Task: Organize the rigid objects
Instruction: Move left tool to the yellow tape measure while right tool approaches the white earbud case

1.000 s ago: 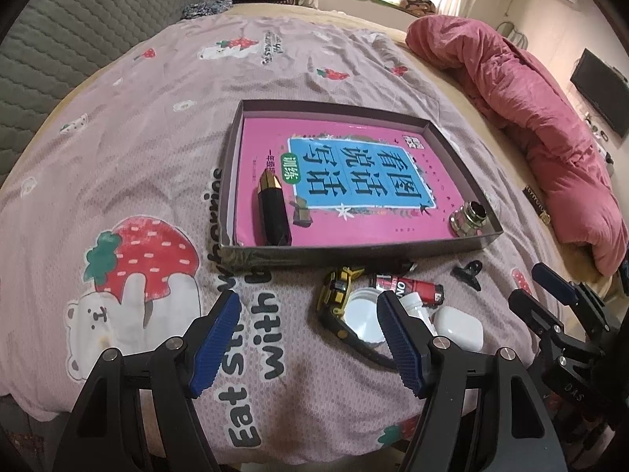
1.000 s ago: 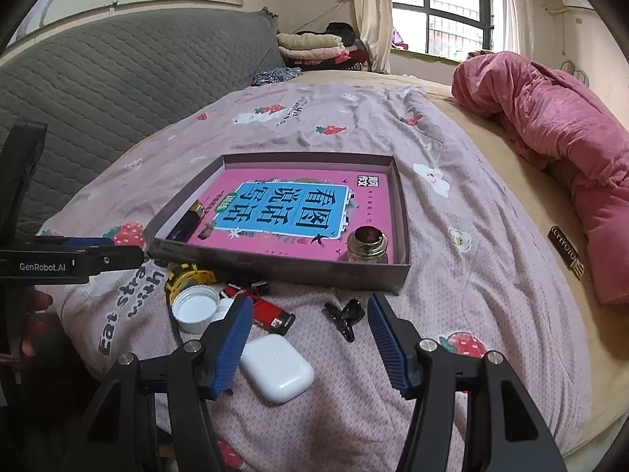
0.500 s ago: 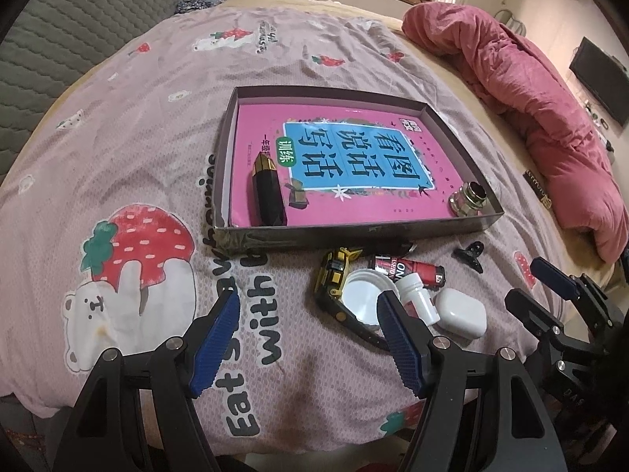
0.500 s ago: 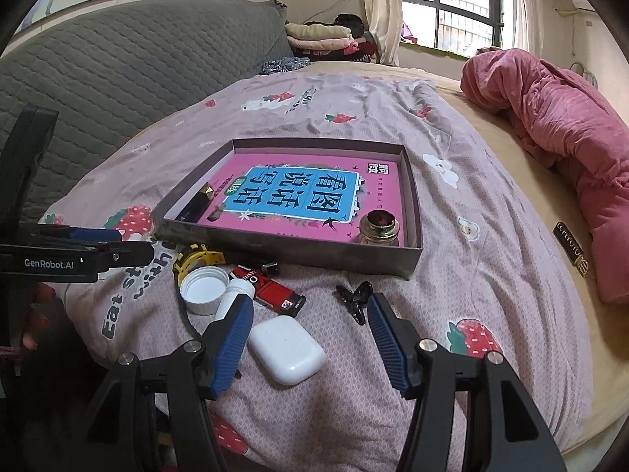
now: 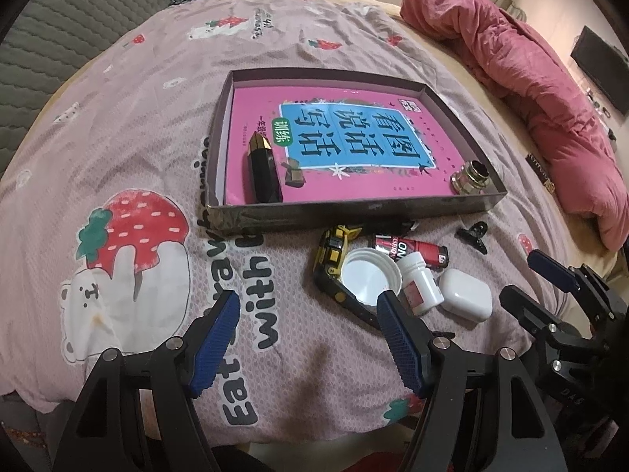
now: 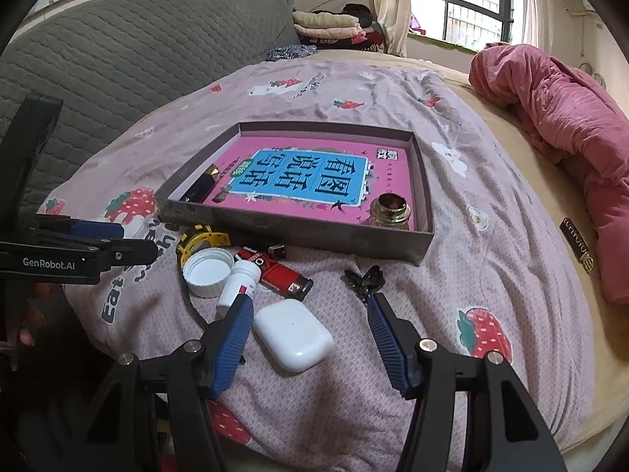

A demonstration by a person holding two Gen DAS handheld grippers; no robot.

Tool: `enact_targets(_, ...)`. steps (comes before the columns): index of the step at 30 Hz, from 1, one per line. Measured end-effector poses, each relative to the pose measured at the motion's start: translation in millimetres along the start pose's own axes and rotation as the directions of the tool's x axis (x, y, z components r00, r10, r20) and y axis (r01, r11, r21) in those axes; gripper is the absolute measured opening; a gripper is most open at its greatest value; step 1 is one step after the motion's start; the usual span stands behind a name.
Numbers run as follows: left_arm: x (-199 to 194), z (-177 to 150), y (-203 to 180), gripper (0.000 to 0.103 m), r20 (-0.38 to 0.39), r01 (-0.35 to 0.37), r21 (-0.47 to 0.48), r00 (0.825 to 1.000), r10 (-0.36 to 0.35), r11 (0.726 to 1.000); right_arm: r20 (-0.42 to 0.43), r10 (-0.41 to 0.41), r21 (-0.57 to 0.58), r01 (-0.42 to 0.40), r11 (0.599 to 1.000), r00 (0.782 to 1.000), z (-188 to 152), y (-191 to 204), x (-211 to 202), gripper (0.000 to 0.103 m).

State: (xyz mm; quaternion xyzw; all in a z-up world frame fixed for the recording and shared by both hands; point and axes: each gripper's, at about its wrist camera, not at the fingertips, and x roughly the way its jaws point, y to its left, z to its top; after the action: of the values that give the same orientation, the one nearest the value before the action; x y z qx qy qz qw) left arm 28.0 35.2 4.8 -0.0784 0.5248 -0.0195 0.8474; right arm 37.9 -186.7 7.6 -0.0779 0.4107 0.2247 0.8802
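A shallow grey box (image 5: 354,214) (image 6: 298,232) on the bed holds a pink book (image 5: 346,149), a black lipstick (image 5: 263,173) and a brass cap (image 5: 469,177). In front of it lie a yellow-black tape measure (image 5: 332,259), a white lid (image 5: 369,277), a small white bottle (image 5: 418,281), a red lighter (image 5: 412,249), a white earbud case (image 5: 466,295) (image 6: 293,334) and a black clip (image 5: 473,234) (image 6: 363,279). My left gripper (image 5: 306,338) hovers open over the sheet, left of the pile. My right gripper (image 6: 310,334) is open above the earbud case, nothing between its pads.
A crumpled pink quilt (image 5: 530,90) lies along the right of the bed. A grey padded headboard (image 6: 129,59) stands at the left, folded clothes (image 6: 334,25) and a window beyond. The bed's near edge drops off just below both grippers.
Both views have tipped slightly downward, so the box and the pile sit a little lower and closer in frame. No object has moved and both grippers stay open.
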Motion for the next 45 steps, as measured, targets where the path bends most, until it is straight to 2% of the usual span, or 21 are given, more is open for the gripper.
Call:
enact_targets(14,8.9,-0.9,7.6,0.074,-0.015,-0.012,-0.026,1.000,0.011,1.000,-0.028,-0.002,-0.018,0.001,1.000,1.000,-4.3,1.9,6.4,0.060)
enact_targets(22,22.8,17.3,5.4,0.074,-0.008,-0.016,-0.043,1.000,0.016,0.999,-0.038,0.001,-0.015,-0.001,1.000,0.999,-6.5,1.6,13.9,0.060)
enact_targets(34,56.9,42.7,1.9,0.074,-0.054,-0.069,-0.010,0.996,0.068,0.998,-0.052,0.009,0.003,-0.009,1.000,0.999,-8.7,-0.1,21.0,0.060)
enact_targets(45,78.9,41.6,13.1,0.074,-0.118,-0.024,-0.012,0.993,0.022,1.000,-0.074,0.019,0.002,-0.019,1.000,0.997,-10.0,-2.9,30.4,0.060)
